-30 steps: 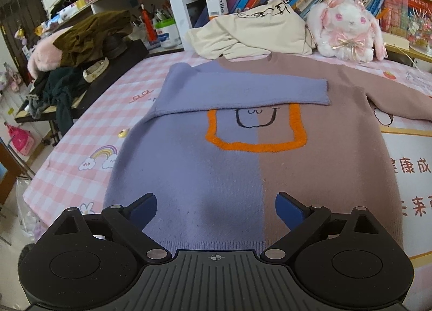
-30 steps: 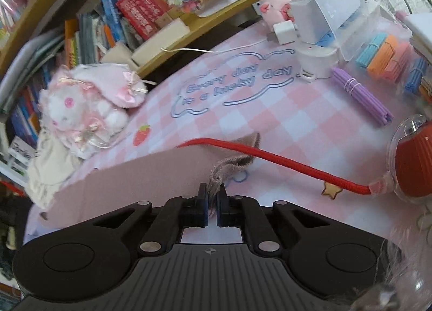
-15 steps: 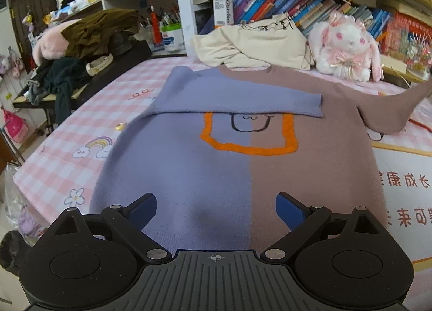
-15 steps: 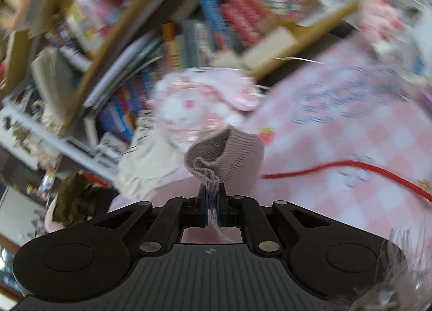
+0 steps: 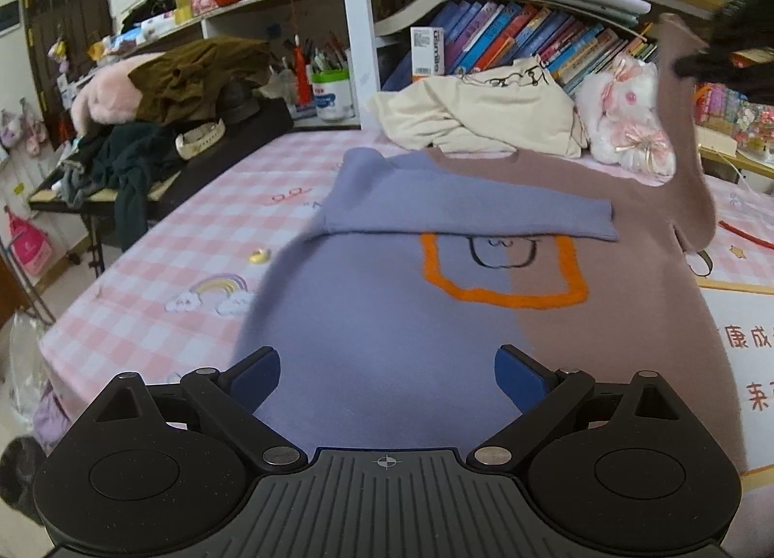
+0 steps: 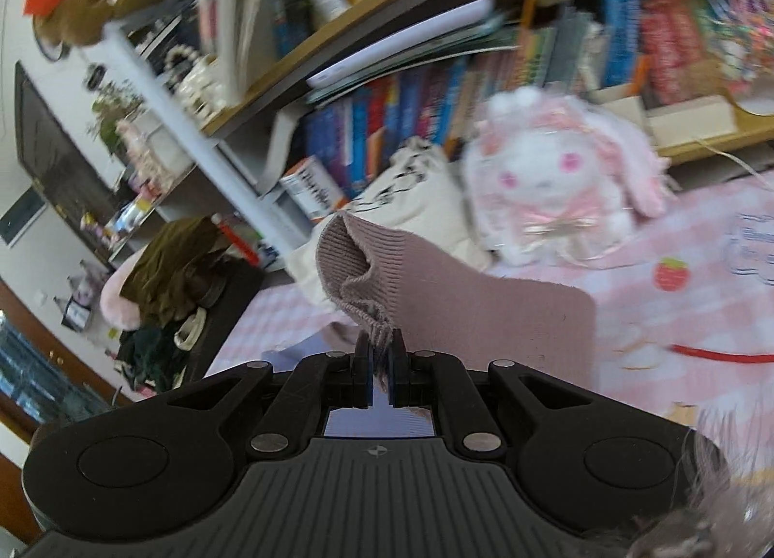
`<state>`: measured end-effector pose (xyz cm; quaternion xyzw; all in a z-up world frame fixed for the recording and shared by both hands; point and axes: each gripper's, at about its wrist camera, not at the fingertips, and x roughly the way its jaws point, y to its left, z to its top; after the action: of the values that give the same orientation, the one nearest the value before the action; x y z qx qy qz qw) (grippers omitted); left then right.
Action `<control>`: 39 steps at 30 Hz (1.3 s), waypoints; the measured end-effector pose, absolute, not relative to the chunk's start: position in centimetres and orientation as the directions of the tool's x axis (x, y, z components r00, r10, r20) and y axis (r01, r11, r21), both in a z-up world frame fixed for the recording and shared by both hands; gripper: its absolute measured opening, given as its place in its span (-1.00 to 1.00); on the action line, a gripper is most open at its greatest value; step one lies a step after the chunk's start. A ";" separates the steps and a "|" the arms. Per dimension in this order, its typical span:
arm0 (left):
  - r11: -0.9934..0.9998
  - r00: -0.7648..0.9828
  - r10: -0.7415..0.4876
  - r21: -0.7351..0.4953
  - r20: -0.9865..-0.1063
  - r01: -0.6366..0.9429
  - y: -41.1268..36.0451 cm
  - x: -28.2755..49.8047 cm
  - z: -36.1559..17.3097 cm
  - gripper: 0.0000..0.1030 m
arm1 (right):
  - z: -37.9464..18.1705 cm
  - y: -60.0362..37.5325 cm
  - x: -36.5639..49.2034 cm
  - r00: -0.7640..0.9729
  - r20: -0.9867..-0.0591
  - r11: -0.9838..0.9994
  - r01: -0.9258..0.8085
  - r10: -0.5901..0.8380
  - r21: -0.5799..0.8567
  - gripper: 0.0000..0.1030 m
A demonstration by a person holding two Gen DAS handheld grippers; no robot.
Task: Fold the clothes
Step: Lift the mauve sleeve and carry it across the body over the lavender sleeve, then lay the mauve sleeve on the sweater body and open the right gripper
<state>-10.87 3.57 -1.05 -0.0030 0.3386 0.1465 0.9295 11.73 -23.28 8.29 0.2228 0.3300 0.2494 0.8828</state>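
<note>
The left gripper (image 5: 387, 376) is still hovering wide apart and empty over the sweater (image 5: 483, 296) spread on the checked bed (image 5: 159, 277); beyond, the right gripper (image 6: 380, 367), clamped on the brown sleeve cuff (image 6: 360, 267), is lifting it higher than before.

both black gripper (image 5: 387, 376) bodies show ribbed housings, round discs, silver screws and blue finger pads (image 5: 513, 376).

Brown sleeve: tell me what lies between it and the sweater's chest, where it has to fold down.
Nothing visible blocks it. The right gripper holds the brown sleeve raised by its cuff. On the chest lies only the folded purple sleeve, flat. The plush bunny and cream garment sit behind the sweater.
</note>
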 end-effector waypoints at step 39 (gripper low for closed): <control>0.997 0.810 0.046 0.083 -0.584 0.004 16.3 -10.2 -1.4 0.93 | 1.7 5.2 15.4 0.458 -0.671 0.803 -0.445 0.584 0.396 -0.17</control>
<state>-10.22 16.31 -1.40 0.0402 0.3079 0.0111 0.9505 15.39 5.19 1.71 0.0819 0.4238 0.3027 0.8498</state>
